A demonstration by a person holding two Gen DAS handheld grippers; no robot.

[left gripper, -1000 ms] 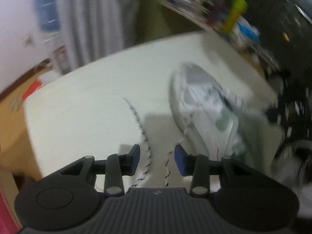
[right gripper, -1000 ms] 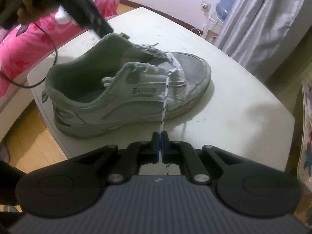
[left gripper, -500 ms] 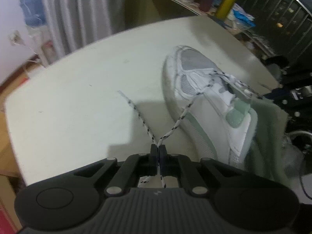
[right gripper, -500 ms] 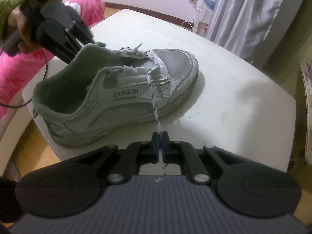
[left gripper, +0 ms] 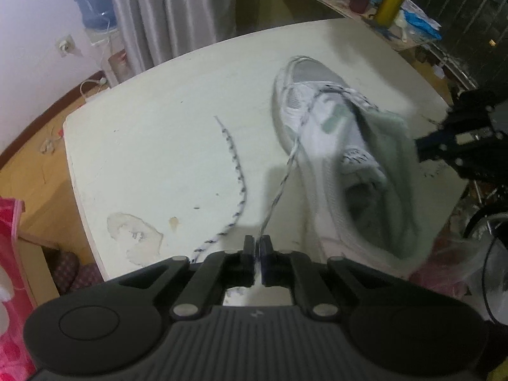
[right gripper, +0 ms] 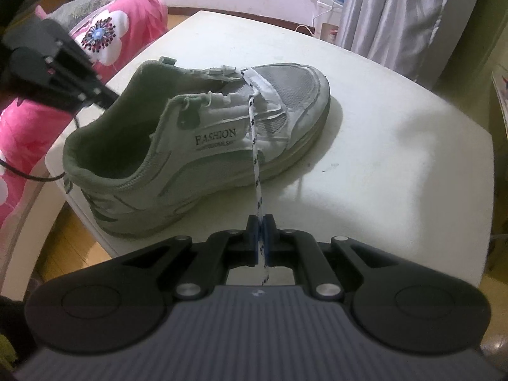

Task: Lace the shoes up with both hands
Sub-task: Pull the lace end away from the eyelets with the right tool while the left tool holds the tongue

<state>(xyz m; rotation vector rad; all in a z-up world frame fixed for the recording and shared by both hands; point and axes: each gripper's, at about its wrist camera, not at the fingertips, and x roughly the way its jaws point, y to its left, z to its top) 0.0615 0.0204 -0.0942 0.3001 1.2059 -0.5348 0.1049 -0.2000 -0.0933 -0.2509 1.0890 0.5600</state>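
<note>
both grippers pinch the speckled white lace, left gripper [left gripper: 257,243] easing open, right gripper [right gripper: 260,226] clamped, worn grey-white sneaker [right gripper: 203,146] at twelve o'clock; next likely crossing the ends.

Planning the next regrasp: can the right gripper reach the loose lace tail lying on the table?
Probably not: the right gripper is shut on its own lace, and the shoe stands between it and the tail.
</note>
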